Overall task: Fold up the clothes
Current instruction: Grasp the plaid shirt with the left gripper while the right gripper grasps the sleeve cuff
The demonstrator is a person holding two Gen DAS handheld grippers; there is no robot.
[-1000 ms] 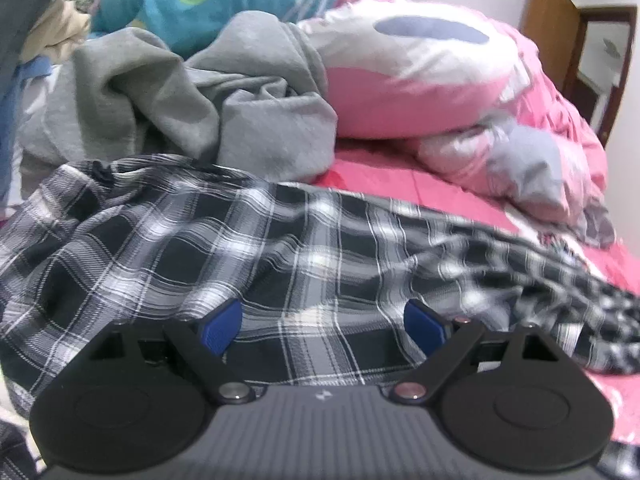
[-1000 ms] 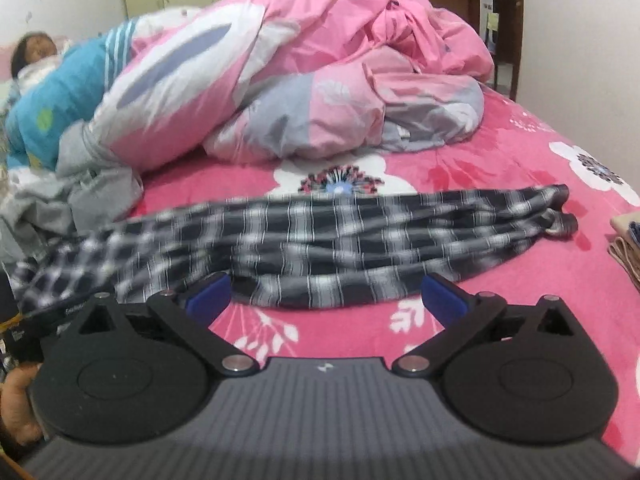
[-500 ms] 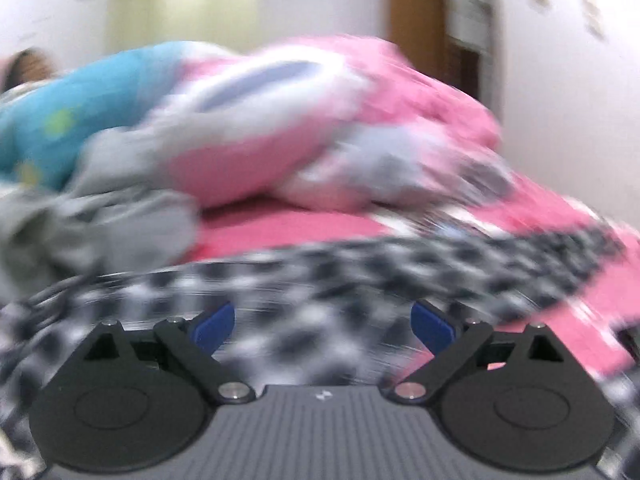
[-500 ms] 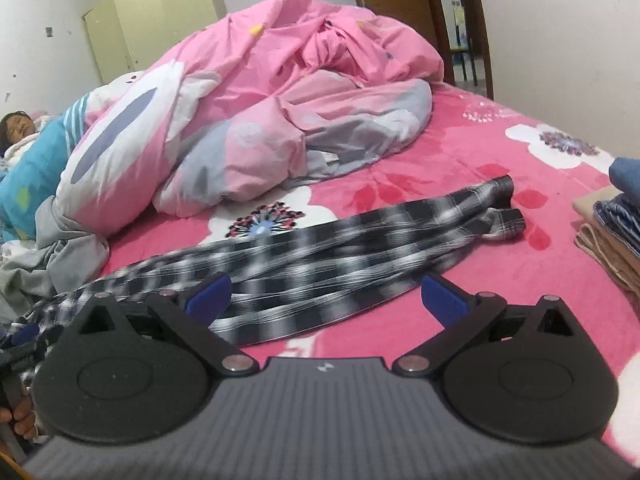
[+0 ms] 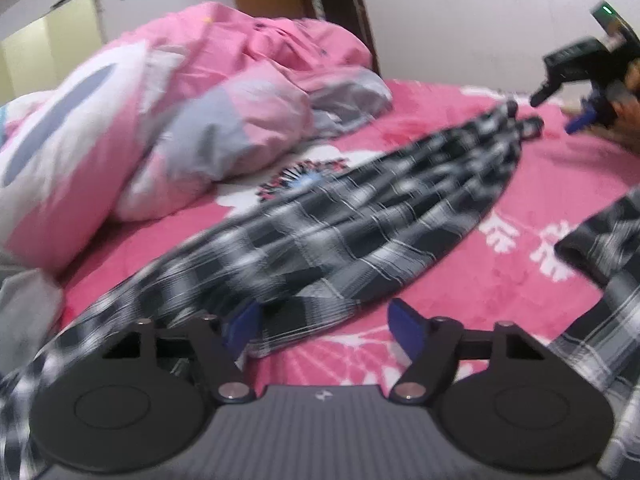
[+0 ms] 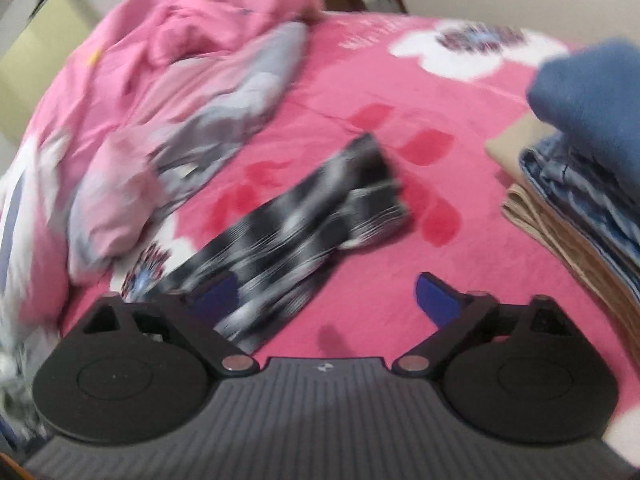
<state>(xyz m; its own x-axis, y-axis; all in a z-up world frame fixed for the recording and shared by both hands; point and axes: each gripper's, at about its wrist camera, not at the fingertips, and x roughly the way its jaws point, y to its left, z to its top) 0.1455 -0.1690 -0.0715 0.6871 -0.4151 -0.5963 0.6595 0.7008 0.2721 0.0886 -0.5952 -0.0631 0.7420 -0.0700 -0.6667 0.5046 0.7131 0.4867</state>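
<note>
On the pink bed [image 5: 500,280], a plaid garment [image 5: 340,232] lies between open tongs [image 5: 324,326].

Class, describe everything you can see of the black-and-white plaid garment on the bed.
The plaid garment is thin woven-looking cloth in black, grey and white checks, stretched into a long, narrow, wrinkled band lying flat on the pink floral bedsheet. Its far end tapers into two cuffs. Both views are blurred.

Black-and-white checked garment [image 5: 340,216], bunched into a long band, lying flat on the pink bed; its near end reaches the left jaws, its far sleeve end [image 6: 372,184] lies ahead of the right jaws.
</note>
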